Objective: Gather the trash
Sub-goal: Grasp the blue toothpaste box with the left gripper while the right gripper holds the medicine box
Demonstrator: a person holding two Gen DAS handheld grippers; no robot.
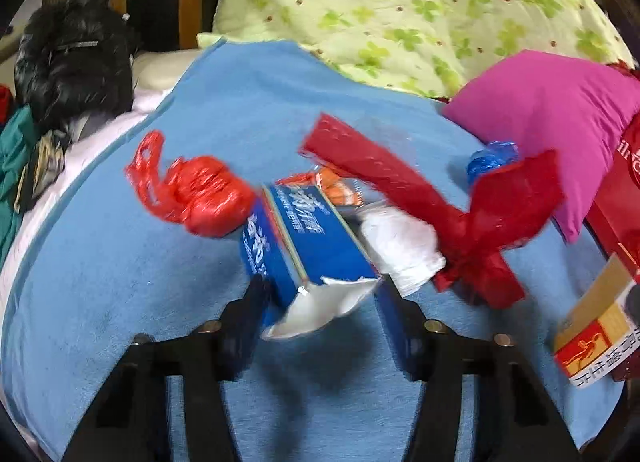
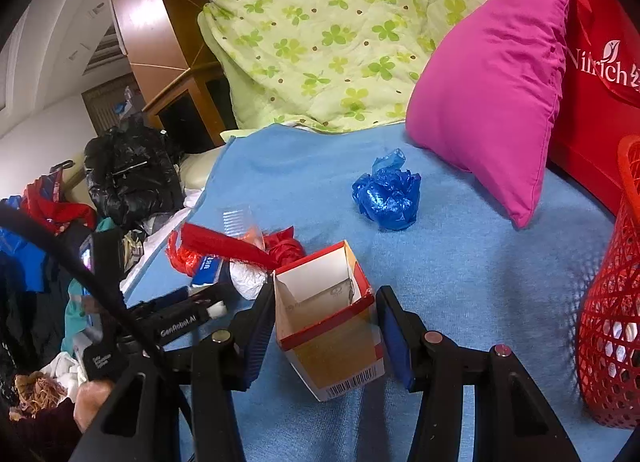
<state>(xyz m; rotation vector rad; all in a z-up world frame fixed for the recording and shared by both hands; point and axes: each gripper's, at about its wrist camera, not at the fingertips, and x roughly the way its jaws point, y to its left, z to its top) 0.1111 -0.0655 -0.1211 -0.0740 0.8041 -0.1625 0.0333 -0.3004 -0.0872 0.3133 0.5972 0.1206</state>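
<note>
My left gripper (image 1: 324,294) is shut on a blue toothpaste box (image 1: 312,246) with a torn white end, just above the blue blanket (image 1: 120,282). Around the box lie a crumpled red plastic bag (image 1: 200,198), a red mesh strip (image 1: 404,186), a white paper wad (image 1: 400,246) and an orange wrapper (image 1: 336,186). In the right wrist view my right gripper (image 2: 326,314) is shut on an open-topped red, white and yellow carton (image 2: 328,322), held upright with both pads on its sides. A crumpled blue plastic bag (image 2: 388,194) lies farther back on the blanket.
A red mesh basket (image 2: 612,302) stands at the right edge, a red printed bag (image 2: 600,82) behind it. A pink pillow (image 2: 492,94) and a green clover quilt (image 2: 328,30) lie at the back. A black bag (image 2: 128,174) and clothes pile up on the left.
</note>
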